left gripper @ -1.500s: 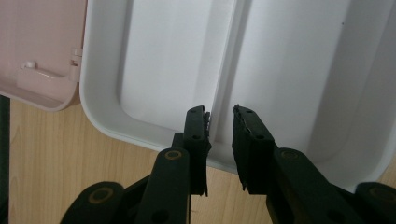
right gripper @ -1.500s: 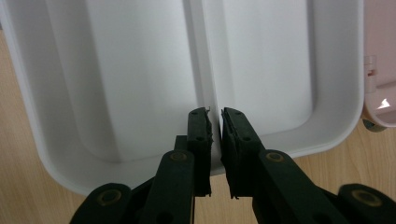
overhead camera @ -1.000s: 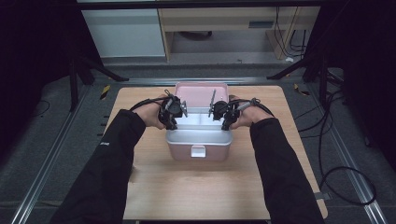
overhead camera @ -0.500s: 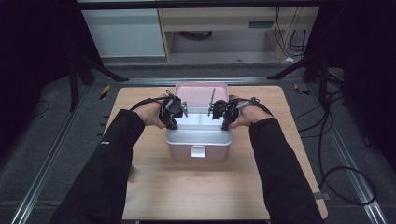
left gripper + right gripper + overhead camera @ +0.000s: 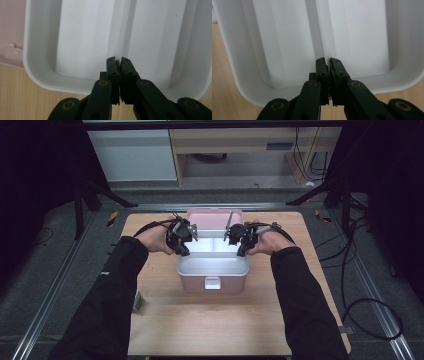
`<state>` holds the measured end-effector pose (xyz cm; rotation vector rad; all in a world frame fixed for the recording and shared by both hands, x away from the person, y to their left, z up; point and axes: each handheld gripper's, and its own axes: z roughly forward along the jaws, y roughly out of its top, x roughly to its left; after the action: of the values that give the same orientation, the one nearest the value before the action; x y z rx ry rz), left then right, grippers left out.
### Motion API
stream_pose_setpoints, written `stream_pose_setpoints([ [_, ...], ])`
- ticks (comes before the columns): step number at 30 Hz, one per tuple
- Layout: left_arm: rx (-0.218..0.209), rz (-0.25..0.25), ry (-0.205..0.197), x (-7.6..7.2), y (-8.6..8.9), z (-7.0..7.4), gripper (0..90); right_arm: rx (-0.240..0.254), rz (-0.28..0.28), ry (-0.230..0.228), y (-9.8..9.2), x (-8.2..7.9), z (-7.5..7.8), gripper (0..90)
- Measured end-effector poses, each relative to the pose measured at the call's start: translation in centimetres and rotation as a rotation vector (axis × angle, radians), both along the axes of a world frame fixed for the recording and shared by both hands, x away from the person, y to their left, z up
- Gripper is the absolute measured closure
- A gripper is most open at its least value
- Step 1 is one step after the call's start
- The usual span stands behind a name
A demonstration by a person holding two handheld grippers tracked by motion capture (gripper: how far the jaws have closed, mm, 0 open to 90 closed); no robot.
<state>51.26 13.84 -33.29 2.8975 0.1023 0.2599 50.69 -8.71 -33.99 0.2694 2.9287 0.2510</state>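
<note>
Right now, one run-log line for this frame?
left gripper: shut on white tray divider | right gripper: shut on divider | pink plastic box: lid open

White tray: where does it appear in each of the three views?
High view: the tray sits mid-table, in the pink box.
Left gripper view: upper picture, behind the black jaws.
Right gripper view: likewise, upper picture.
Shared landmark: its middle divider.
</note>
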Motion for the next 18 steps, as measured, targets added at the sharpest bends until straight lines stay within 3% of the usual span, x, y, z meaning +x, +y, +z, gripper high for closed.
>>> stream_pose_setpoints([
  [5,0.015,-0.013,-0.044,-1.2,0.1,2.7,86.6,-0.002,0.035,-0.046,0.2,-1.2,2.5,87.7],
  [10,0.023,-0.021,-0.060,-3.7,0.2,5.2,86.7,0.020,0.062,-0.061,0.1,-3.3,4.9,88.0],
  [13,0.023,-0.044,-0.055,-5.4,0.3,5.9,87.2,0.027,0.077,-0.051,-0.1,-4.8,5.7,88.3],
  [18,0.036,-0.088,-0.040,-8.4,0.1,5.9,88.4,-0.003,0.098,-0.039,0.1,-7.9,6.4,88.8],
])
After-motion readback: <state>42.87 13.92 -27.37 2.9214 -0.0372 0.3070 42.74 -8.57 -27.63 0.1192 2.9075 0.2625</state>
